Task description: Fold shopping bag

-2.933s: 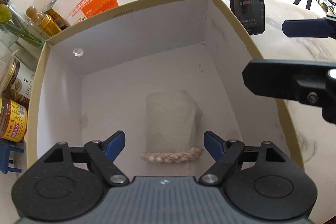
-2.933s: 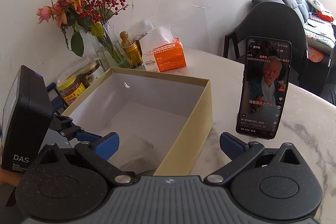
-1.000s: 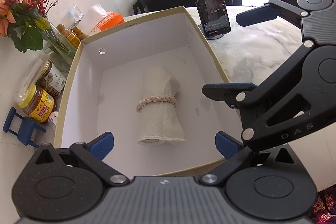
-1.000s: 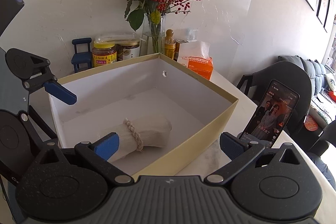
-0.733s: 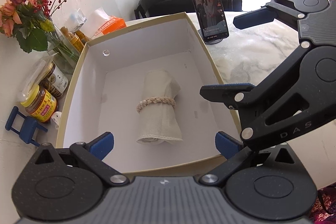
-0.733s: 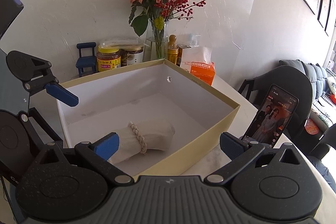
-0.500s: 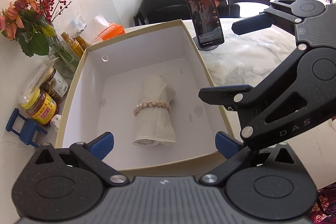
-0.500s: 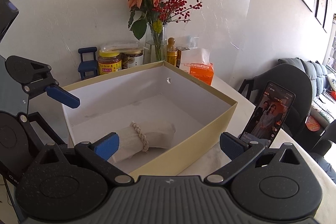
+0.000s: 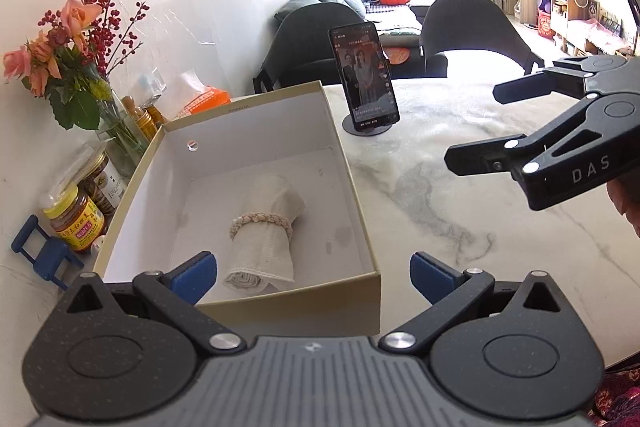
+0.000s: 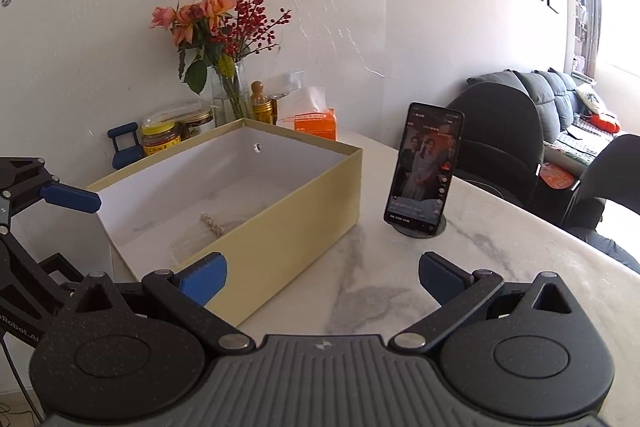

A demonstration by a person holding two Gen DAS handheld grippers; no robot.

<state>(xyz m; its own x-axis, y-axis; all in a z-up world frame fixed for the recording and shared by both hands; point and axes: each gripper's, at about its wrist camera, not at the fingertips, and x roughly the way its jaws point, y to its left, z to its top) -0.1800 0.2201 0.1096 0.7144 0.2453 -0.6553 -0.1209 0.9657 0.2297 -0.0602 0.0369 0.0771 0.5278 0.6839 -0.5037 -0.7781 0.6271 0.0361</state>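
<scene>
In the left wrist view, the left claw [image 9: 312, 273] gapes wide and empty above the near wall of a box [image 9: 280, 301]. The bag [image 9: 266, 227], rolled up and bound by a braided band [image 9: 260, 221], lies on the box floor toward the near end. The right claw [image 9: 472, 127], also spread and empty, hangs over the marble desk [image 9: 460, 211] to the right of the box. A phone [image 9: 364, 79] stands upright on a round stand just beyond the box. In the right wrist view, the right claw [image 10: 322, 275] is open over the desk beside the box corner; only part of the roll shows above the wall. Flowers [image 10: 220, 23], jars [image 10: 160, 139] and tissues [image 10: 314, 121] stand behind the box against the wall.
</scene>
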